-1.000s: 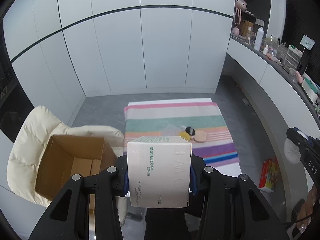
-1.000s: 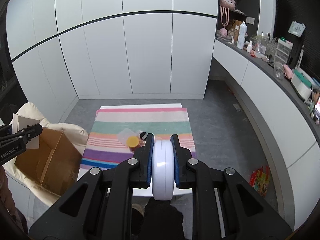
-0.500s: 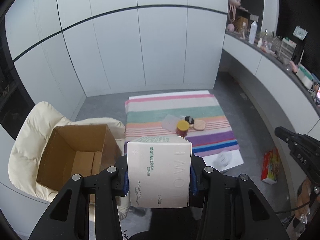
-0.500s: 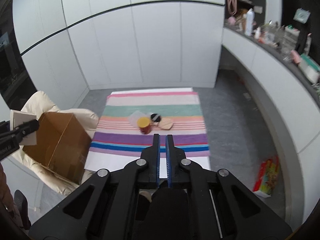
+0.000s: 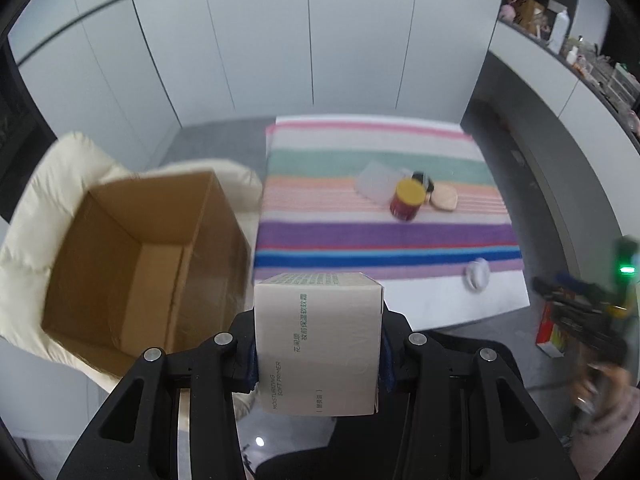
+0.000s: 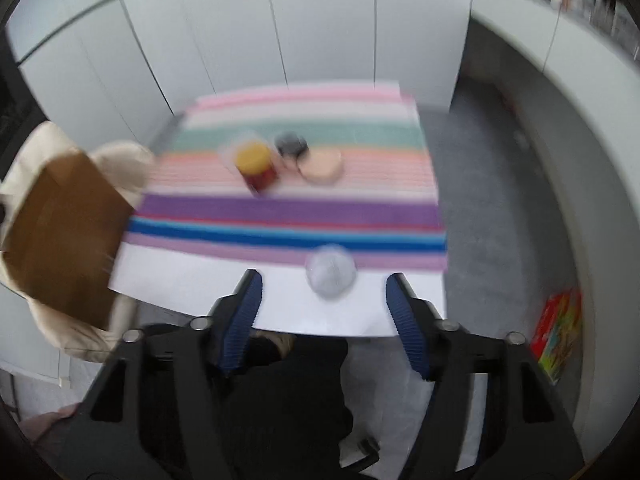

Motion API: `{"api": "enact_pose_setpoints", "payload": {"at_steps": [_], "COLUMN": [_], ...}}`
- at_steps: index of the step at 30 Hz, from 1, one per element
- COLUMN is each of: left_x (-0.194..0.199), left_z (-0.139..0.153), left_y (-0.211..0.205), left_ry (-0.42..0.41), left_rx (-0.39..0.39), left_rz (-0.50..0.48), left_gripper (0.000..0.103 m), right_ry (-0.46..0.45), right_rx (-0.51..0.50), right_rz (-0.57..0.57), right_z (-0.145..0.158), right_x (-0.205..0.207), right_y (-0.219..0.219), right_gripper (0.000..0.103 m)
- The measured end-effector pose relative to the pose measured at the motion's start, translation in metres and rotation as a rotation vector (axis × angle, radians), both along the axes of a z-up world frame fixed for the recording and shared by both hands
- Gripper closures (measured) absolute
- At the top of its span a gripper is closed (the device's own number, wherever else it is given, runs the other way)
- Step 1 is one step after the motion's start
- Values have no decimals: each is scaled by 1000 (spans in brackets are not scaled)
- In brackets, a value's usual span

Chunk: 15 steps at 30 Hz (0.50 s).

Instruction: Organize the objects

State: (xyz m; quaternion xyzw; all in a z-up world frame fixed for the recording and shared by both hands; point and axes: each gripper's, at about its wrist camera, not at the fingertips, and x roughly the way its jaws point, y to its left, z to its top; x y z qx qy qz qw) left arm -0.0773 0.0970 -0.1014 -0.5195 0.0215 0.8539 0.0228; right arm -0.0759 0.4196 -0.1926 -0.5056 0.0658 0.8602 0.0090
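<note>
My left gripper [image 5: 318, 354] is shut on a white primer carton [image 5: 318, 340], held above the near edge of the table. An open cardboard box [image 5: 132, 256] sits on a cream chair to its left. My right gripper [image 6: 324, 300] has its jaws opening, nothing pressed between the pads. A white round case [image 6: 330, 270] lies on the table near its front edge, just beyond the fingertips; it also shows in the left wrist view as the white case [image 5: 476, 274]. Further back on the striped cloth [image 6: 296, 212] stand a red jar with a yellow lid [image 6: 256, 166], a dark compact [image 6: 291, 145] and a beige puff [image 6: 322, 166].
A cream padded chair [image 5: 48, 184] holds the cardboard box at the table's left. A colourful carton [image 6: 558, 336] lies on the grey floor at right. White cabinets stand behind; a cluttered counter [image 5: 580, 64] runs along the right wall. A clear plastic piece [image 5: 374, 182] lies beside the jar.
The right gripper let go of the white round case, which now lies on the table, and its jaws have spread. Both grippers have dropped closer to the table. The left still holds the carton.
</note>
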Motion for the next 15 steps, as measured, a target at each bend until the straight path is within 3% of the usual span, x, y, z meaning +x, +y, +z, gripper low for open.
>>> {"api": "enact_pose_setpoints", "payload": {"at_steps": [2,5,11,15], "left_x": [-3,-10,-29,-39], "left_z": [-6,-14,-41,-55], "left_y": [-1,-2,-5,-9], "left_ry": [-5,3,-41,-61], "left_rx": [0,-13,-24,-36], "left_rz": [2,-1,0,9], "left_gripper": [58,58,58,58], "right_ry": [-67,-53,-55,-124], "right_rx": [-84,-185,-110,-96], "right_rz": [-38,-73,8,61], "right_z": [-41,-72,-106,-129], "right_x": [-12,-27,-62,-78], "right_y": [15,29,11,1], "right_gripper": [35,35,30,31]}}
